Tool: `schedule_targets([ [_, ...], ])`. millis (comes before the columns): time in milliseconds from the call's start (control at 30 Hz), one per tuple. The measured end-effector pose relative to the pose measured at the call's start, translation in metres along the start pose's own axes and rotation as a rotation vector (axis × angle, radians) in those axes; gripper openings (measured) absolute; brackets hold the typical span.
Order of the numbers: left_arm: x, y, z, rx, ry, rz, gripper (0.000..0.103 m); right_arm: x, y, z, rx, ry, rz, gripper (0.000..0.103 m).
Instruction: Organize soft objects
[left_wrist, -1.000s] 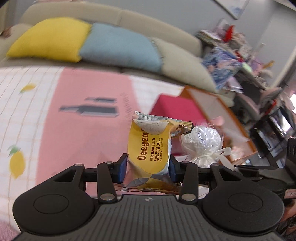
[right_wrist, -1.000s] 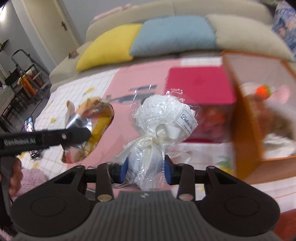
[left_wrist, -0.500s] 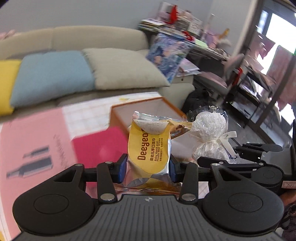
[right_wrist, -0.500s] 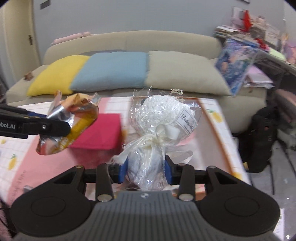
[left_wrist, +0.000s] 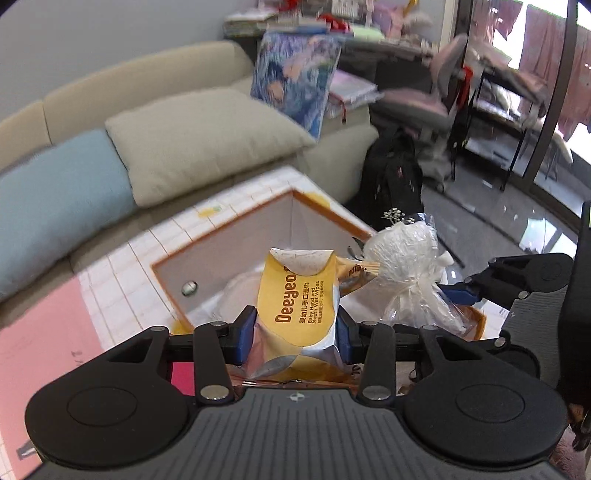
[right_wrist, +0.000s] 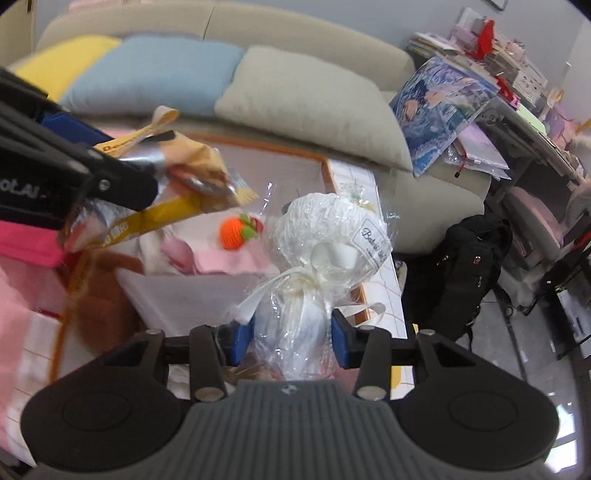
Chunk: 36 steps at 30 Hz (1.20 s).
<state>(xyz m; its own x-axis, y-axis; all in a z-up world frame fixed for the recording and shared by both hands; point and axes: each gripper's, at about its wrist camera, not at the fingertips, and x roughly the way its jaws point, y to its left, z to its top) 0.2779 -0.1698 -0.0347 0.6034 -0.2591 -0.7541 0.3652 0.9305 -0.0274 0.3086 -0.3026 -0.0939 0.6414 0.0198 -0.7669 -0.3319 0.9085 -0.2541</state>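
The yellow Deeyeo wet-wipes pack (left_wrist: 299, 310) stands upright between the blue pads of the left claw (left_wrist: 295, 330), which is clamped on its lower half. Just to its right, the cellophane-wrapped white bundle (right_wrist: 325, 240) (tied with a cream ribbon and carrying a small label) is pinched at its neck by the right claw (right_wrist: 291, 339), its round head sticking up beyond the pads. Both packages hang over the orange-rimmed storage box (left_wrist: 221, 240), which sits on the tiled surface (left_wrist: 122, 273) in front of the sofa.

Inside the box, the right wrist view shows an orange crocheted fruit (right_wrist: 236, 232), pink fabric (right_wrist: 225, 258) and something brown and furry (right_wrist: 107, 295) at the near left corner. Beyond the box lie a beige cushion (left_wrist: 199, 136) and a blue cushion (left_wrist: 55, 199); a black backpack (right_wrist: 469, 273) stands on the floor to the right.

The likely step is dropping both items into the box. The two claws are close together, so they could knock each other or snag the crinkly wrappers if they lower at once. The bundle hangs near the right rim (hard to judge exactly through the fisheye), and a release from here might tip it over the edge toward the floor. The slick wipes pack could also slide on the heap already inside.
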Motion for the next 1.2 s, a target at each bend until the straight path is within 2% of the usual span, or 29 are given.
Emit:
schedule_targets([
  [167, 0.023, 0.001, -0.010, -0.003, 0.066, 0.009, 0.049, 0.016, 0.014, -0.008, -0.033, 0.054, 0.016, 0.049],
  [367, 0.025, 0.007, -0.006, -0.024, 0.069, 0.004, 0.053, 0.020, 0.018, -0.010, -0.064, 0.064, 0.003, 0.056],
  [533, 0.011, 0.020, 0.001, -0.101, 0.026, -0.019, 0.075, 0.008, 0.018, -0.005, -0.084, 0.041, -0.012, 0.065],
  [633, -0.002, 0.026, 0.006, -0.137, 0.001, -0.033, 0.079, -0.001, 0.020, -0.002, -0.091, 0.023, -0.026, 0.080],
  [667, -0.008, 0.028, 0.007, -0.143, -0.011, -0.035, 0.079, -0.005, 0.020, 0.000, -0.093, 0.016, -0.035, 0.081],
  [867, -0.055, 0.034, 0.012, -0.126, -0.131, -0.013, 0.080, -0.040, 0.024, 0.012, -0.081, -0.039, -0.035, 0.087],
  [1067, -0.125, 0.035, 0.016, -0.109, -0.339, 0.038, 0.081, -0.094, 0.035, 0.027, -0.058, -0.134, -0.003, 0.093],
  [1200, -0.171, 0.035, 0.010, -0.079, -0.439, 0.068, 0.082, -0.134, 0.041, 0.037, -0.031, -0.216, 0.043, 0.097],
])
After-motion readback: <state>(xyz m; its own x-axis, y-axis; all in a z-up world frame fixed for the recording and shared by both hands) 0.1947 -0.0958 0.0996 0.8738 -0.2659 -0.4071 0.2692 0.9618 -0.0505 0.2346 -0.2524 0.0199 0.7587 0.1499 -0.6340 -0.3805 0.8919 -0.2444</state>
